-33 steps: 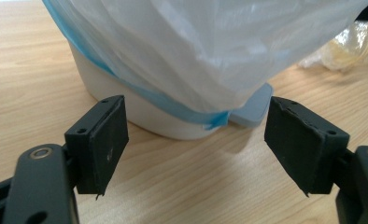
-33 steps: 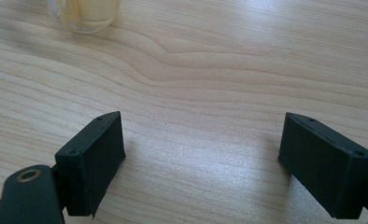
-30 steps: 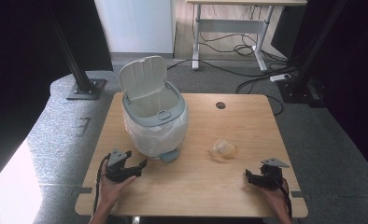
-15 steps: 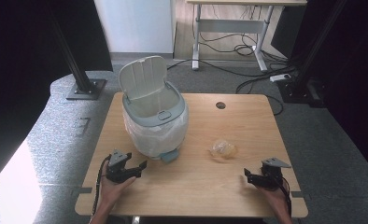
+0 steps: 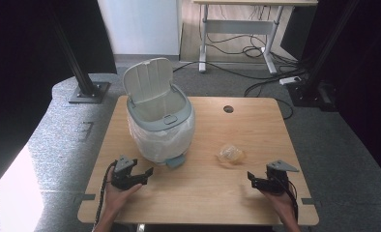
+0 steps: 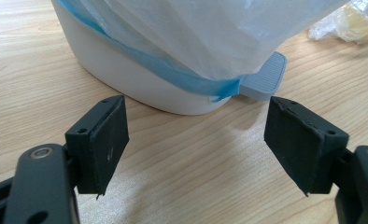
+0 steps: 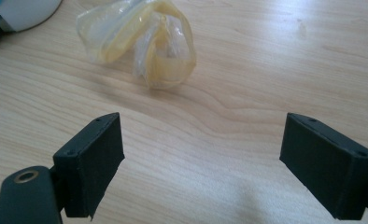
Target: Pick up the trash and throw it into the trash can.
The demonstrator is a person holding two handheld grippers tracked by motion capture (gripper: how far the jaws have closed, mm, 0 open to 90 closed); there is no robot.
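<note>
wrapper (image 7: 142,44) | lies ahead of right gripper (image 7: 201,172), slightly left of its centreline, apart | long axis seemingly across the jaws | right nearer; left gripper (image 6: 196,149) faces bin (image 5: 160,123) | both jaws spread, empty

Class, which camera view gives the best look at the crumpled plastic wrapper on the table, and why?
The right gripper view: the plastic wrapper lies close and sharp ahead of the open jaws, its yellowish folds clear. The high view shows the whole wrapper small, right of the bin. The left gripper view catches an edge of it at the top right corner.
</note>
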